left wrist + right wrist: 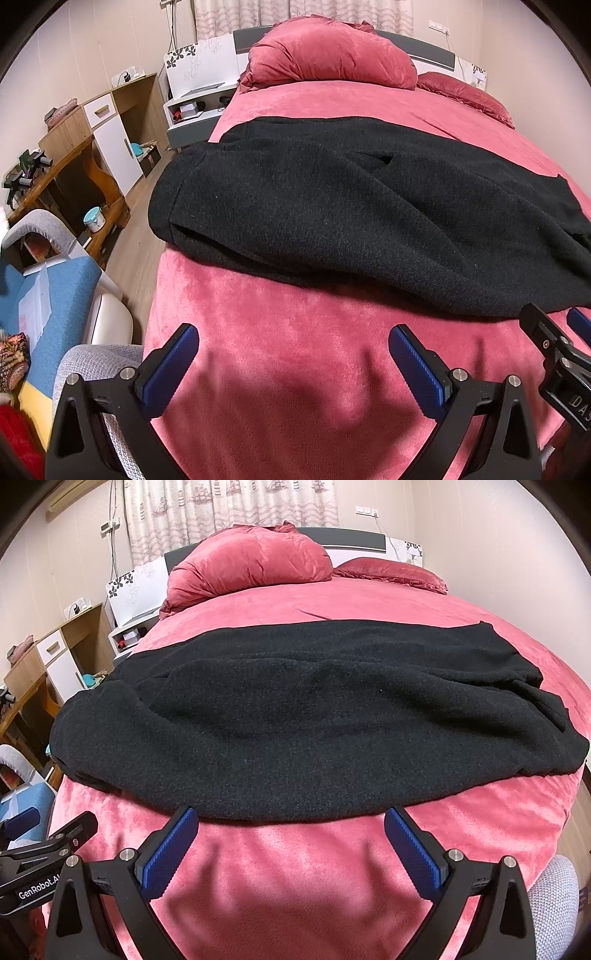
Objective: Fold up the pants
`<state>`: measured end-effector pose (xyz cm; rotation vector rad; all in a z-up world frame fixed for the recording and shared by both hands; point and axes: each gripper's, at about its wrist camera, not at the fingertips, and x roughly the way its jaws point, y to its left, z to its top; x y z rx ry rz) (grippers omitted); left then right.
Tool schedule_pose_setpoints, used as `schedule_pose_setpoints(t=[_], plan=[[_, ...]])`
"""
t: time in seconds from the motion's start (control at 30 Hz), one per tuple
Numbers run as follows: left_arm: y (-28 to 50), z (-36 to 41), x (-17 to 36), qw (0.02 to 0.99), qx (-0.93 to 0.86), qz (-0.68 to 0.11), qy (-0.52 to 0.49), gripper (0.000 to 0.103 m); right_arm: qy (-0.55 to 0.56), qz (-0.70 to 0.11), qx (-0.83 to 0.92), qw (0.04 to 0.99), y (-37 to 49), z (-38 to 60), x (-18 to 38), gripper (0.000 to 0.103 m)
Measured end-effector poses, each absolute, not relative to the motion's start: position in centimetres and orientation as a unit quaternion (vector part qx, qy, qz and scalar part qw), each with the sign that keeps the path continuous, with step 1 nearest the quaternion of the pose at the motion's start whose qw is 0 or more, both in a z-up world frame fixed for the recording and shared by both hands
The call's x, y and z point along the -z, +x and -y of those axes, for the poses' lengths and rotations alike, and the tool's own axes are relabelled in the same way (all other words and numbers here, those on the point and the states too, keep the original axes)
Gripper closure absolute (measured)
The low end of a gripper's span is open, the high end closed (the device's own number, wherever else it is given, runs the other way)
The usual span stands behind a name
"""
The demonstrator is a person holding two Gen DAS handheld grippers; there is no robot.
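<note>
Black woolly pants (351, 206) (295, 720) lie folded lengthwise across the pink bed (295, 369) (295, 867), stretching from its left side to its right. My left gripper (293, 339) hovers open over bare bedspread, short of the pants' near edge. My right gripper (290, 819) is open too, its blue fingertips (186, 821) just at the near hem of the pants, nothing between them. Each gripper shows at the edge of the other's view: the right gripper (554, 332) at lower right, the left gripper (44, 827) at lower left.
Pink pillows (328, 55) (251, 565) lie at the headboard. Left of the bed stand a wooden cabinet (110, 125), a nightstand (195, 110) and a blue-and-grey chair (55, 295). A grey chair back (554, 904) sits at lower right. Wood floor runs along the bed's left side.
</note>
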<state>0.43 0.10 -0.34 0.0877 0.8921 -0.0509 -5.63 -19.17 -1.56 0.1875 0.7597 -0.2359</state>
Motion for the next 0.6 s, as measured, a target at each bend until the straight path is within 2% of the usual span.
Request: schedule_pose_setpoints(t=[0.6], plan=[[1.17, -0.24, 0.37, 0.902, 0.032, -0.427, 0.046, 0.0, 0.092, -0.37, 0.112, 0.918, -5.57, 19.17, 1.73, 0.0]])
